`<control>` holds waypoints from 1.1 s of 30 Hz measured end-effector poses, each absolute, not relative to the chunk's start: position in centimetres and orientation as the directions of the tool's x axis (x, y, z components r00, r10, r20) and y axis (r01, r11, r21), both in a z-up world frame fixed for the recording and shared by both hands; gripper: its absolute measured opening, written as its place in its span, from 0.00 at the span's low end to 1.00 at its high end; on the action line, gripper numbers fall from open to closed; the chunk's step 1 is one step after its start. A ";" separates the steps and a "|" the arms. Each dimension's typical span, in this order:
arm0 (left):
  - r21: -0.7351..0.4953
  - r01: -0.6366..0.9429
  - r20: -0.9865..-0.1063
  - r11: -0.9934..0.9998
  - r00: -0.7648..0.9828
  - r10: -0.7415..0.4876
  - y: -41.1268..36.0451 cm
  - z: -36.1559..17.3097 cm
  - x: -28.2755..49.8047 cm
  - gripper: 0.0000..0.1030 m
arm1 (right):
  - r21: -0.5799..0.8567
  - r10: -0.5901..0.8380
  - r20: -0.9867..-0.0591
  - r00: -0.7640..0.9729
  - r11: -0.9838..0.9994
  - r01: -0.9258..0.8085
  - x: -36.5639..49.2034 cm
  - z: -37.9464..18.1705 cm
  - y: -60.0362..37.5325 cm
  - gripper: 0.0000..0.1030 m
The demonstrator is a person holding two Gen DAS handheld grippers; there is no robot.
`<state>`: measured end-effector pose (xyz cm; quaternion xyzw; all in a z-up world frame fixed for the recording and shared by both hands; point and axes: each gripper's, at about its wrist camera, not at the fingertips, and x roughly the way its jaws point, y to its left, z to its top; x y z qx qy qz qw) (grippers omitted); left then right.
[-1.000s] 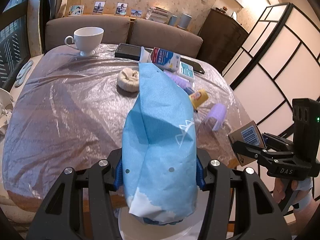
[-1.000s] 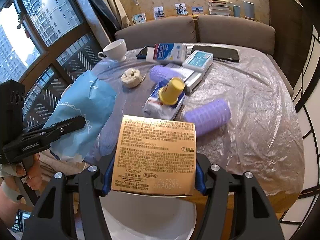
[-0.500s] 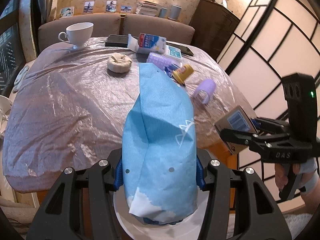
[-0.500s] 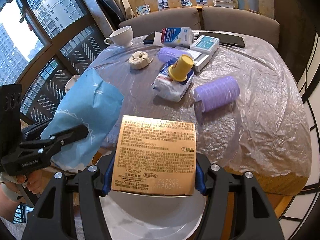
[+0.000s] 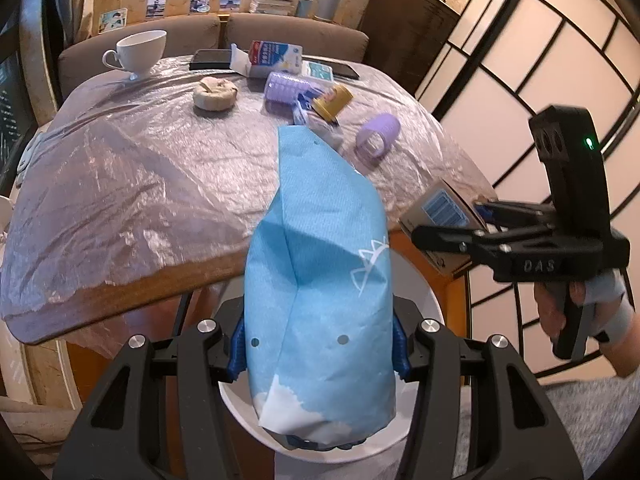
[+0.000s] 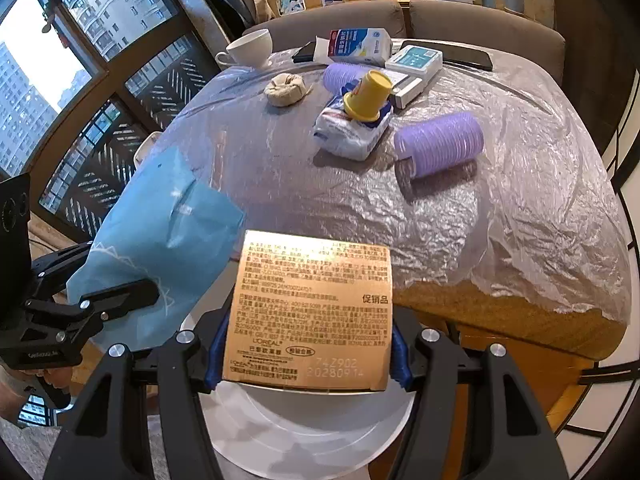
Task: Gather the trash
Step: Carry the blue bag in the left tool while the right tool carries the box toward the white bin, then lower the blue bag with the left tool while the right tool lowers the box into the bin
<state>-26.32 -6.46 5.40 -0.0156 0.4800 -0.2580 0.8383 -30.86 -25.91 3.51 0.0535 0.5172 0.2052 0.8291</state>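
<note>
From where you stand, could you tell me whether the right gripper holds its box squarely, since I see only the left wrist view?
Observer: Yes. The right wrist view shows the right gripper clamping the gold box with one blue pad on each side edge, its printed face up.
Operator: Thank you. Is anything beneath it?
Observer: A white bin shows directly below the box in that view.
Operator: And what is hidden from me straight ahead?
Observer: A white packet with a yellow cup tilted on top of it.
</note>
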 end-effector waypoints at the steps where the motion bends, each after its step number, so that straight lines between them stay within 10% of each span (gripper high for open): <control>1: -0.272 0.423 -0.799 0.864 0.401 -0.448 -6.5 5.4 -26.5 0.52 | 0.299 0.394 -0.838 0.377 0.910 -0.286 -31.1 3.4 -25.9 0.59; 33: -0.181 0.406 -0.907 0.896 0.283 -0.311 -8.3 -1.3 -27.4 0.52 | 0.243 0.319 -0.909 0.270 0.929 -0.279 -33.6 -2.6 -25.6 0.59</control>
